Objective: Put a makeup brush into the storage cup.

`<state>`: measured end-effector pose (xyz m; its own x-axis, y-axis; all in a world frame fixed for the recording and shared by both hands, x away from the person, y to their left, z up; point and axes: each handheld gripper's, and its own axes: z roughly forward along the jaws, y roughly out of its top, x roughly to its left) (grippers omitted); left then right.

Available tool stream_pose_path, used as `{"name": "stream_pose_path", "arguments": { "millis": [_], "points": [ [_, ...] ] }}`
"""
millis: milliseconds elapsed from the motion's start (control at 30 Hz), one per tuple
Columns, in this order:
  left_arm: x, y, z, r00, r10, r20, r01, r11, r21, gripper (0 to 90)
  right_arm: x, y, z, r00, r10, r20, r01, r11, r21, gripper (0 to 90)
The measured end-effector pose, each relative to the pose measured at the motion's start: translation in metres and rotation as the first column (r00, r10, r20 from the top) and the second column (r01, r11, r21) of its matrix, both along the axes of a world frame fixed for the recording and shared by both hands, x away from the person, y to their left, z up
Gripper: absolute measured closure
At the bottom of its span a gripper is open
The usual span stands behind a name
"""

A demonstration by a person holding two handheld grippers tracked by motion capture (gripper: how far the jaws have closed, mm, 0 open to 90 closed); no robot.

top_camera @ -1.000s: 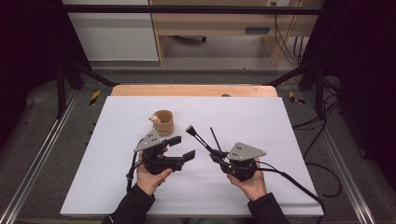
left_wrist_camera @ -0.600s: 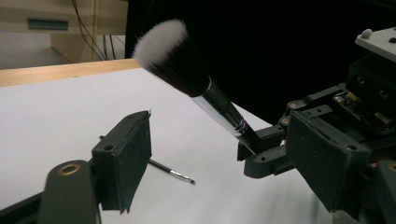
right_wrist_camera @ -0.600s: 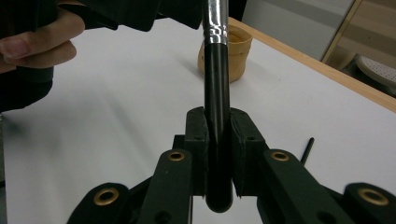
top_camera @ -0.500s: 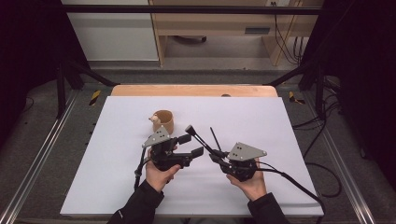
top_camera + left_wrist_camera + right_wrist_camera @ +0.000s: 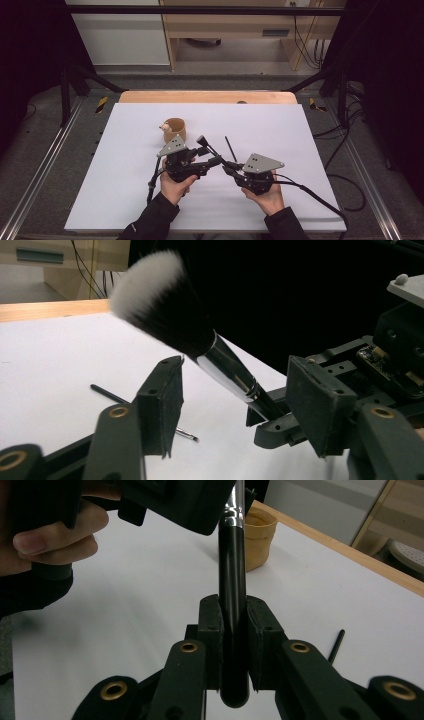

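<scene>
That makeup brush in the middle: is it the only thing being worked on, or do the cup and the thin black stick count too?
In use:
- makeup brush, clamped by the right tool
- left tool, its jaws closing around the brush, not yet gripping

Lying about:
- brown cup
- thin black stick
- white table sheet

High view: above the near edge, facing forward and down on the tabletop (image 5: 125,150) | left gripper view: close, low over its jaws | right gripper view: likewise | all share the brush (image 5: 200,340) and cup (image 5: 257,535).
</scene>
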<state>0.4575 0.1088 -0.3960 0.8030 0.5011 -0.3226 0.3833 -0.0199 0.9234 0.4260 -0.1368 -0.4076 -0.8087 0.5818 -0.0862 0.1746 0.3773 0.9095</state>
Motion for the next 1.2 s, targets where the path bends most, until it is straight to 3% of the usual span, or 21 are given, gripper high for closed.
{"name": "stream_pose_path", "arguments": {
  "millis": [567,1200],
  "points": [
    [0.0009,0.0047,-0.0037,0.9988,0.021,-0.044,-0.023,0.9986,-0.048,61.6,-0.0001,0.0032,-0.0042,0.9997,0.018,-0.014,-0.018,1.0,-0.002,79.4],
    [-0.0018,0.0054,-0.004,0.9976,0.003,-0.069,-0.009,0.9954,-0.096,69.2,-0.0001,0.0046,-0.0056,0.9996,0.026,-0.013,-0.026,1.0,0.002,79.3]
  ]
}}
